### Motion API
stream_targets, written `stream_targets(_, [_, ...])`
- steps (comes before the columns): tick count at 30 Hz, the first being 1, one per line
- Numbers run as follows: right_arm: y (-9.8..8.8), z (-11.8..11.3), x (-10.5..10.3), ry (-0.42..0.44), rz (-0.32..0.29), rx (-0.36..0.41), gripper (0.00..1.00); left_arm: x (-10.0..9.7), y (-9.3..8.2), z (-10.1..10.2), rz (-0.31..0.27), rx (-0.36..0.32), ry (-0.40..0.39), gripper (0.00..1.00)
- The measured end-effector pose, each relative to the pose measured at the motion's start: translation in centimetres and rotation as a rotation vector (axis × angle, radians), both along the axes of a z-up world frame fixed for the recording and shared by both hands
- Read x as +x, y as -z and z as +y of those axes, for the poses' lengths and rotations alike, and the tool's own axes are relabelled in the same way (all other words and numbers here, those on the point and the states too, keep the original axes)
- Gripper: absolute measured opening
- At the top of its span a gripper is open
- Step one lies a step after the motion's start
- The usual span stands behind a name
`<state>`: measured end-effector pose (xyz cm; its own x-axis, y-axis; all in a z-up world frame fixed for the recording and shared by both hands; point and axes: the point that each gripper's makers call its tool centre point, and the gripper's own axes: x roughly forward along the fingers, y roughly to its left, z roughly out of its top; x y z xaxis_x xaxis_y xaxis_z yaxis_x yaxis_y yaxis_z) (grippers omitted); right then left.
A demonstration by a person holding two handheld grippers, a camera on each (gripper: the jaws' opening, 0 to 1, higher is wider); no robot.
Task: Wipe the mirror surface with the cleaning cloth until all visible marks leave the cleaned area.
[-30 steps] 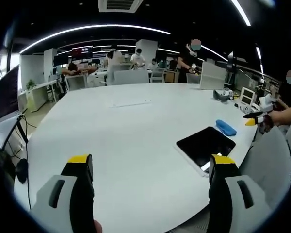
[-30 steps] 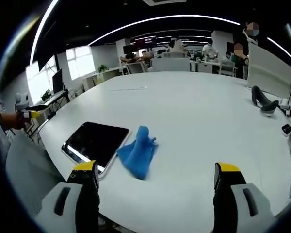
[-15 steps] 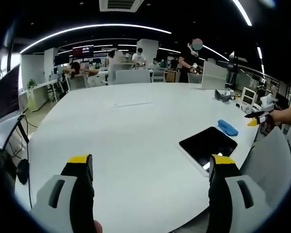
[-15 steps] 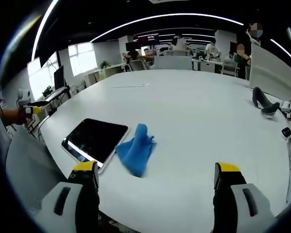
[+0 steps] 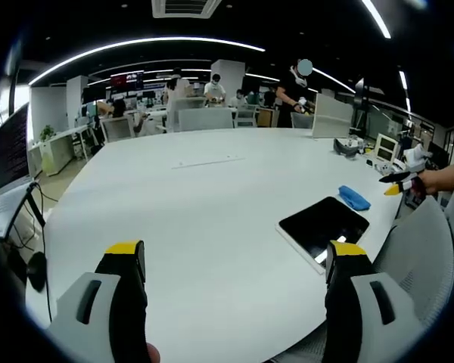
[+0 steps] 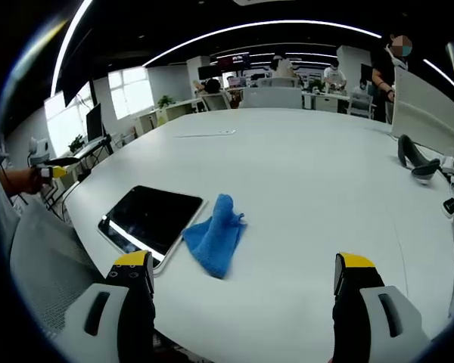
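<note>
Beside mirror point(image 6: 150, 220), blue cloth point(image 6: 216, 236)

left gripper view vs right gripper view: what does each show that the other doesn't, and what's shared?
Left gripper view: a monitor at its left edge and the right gripper entering from the right, over a grey chair back.

Right gripper view: a dark handheld device lying on the table, windows behind.

Shared: the white table, the dark mirror, the blue cleaning cloth beside it, each view's own open jaws.
</note>
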<state>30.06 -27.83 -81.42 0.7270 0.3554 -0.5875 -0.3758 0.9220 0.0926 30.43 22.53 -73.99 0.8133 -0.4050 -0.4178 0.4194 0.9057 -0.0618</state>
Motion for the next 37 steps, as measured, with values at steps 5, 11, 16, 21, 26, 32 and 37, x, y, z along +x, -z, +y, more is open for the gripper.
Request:
stream_targets(5, [0.1, 0.0, -0.2, 0.000, 0.001, -0.002, 0.98, 0.1, -0.1, 0.0, -0.003, 0.003, 0.001, 0.98])
stream_targets(11, [0.3, 0.1, -0.6, 0.001, 0.004, 0.003, 0.98, 0.1, -0.5, -0.1, -0.013, -0.001, 0.001, 0.98])
stream_targets(16, [0.3, 0.0, -0.7, 0.005, 0.002, 0.007, 0.98, 0.0, -0.6, -0.2, -0.017, -0.002, -0.003, 0.98])
stream_targets(21, [0.0, 0.2, -0.9, 0.009, -0.001, 0.012, 0.98, -0.3, -0.8, -0.2, -0.022, -0.005, -0.008, 0.98])
stream_targets(26, [0.1, 0.5, -0.8, 0.008, 0.001, 0.021, 0.98, -0.7, -1.2, -0.2, -0.031, -0.011, -0.019, 0.98])
stream_targets(32, [0.1, 1.2, -0.8, -0.008, -0.001, 0.032, 0.98, -1.2, -1.1, -0.4, -0.029, -0.011, -0.028, 0.98])
stream_targets(37, [0.4, 1.5, -1.0, -0.017, 0.005, 0.037, 0.98, -1.6, -1.2, -0.5, -0.033, -0.008, -0.031, 0.98])
